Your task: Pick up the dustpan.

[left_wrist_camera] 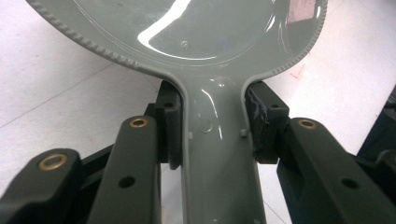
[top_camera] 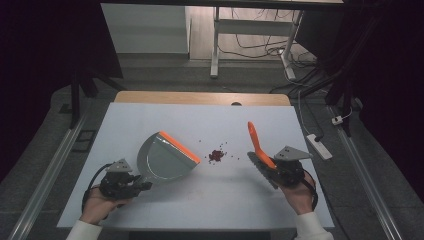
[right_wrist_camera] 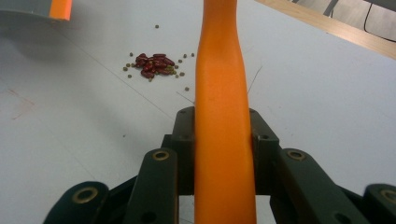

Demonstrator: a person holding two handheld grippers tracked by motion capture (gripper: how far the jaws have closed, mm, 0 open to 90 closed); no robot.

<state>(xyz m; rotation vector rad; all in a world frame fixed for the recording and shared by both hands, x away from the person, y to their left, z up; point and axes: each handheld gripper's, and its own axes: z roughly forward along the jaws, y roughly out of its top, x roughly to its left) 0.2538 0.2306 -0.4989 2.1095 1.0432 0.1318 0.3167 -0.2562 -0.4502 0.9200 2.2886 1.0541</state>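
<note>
Here, the grey dustpan [top_camera: 165,159] is held by its handle [left_wrist_camera: 219,154], which sits between the jaws of the left gripper [top_camera: 131,184], clamped from both sides. Its pan, with an orange lip, spreads out ahead of those jaws on the white worktop [top_camera: 200,200]. It looks like stiff, light and smooth plastic, so I judge the narrow handle is the good place to grip. The right gripper [top_camera: 270,167] has its jaws pressed on the orange brush [right_wrist_camera: 222,116], also rigid. The small pile of red beans [right_wrist_camera: 154,63] lies ahead and to the left of these jaws.
</note>
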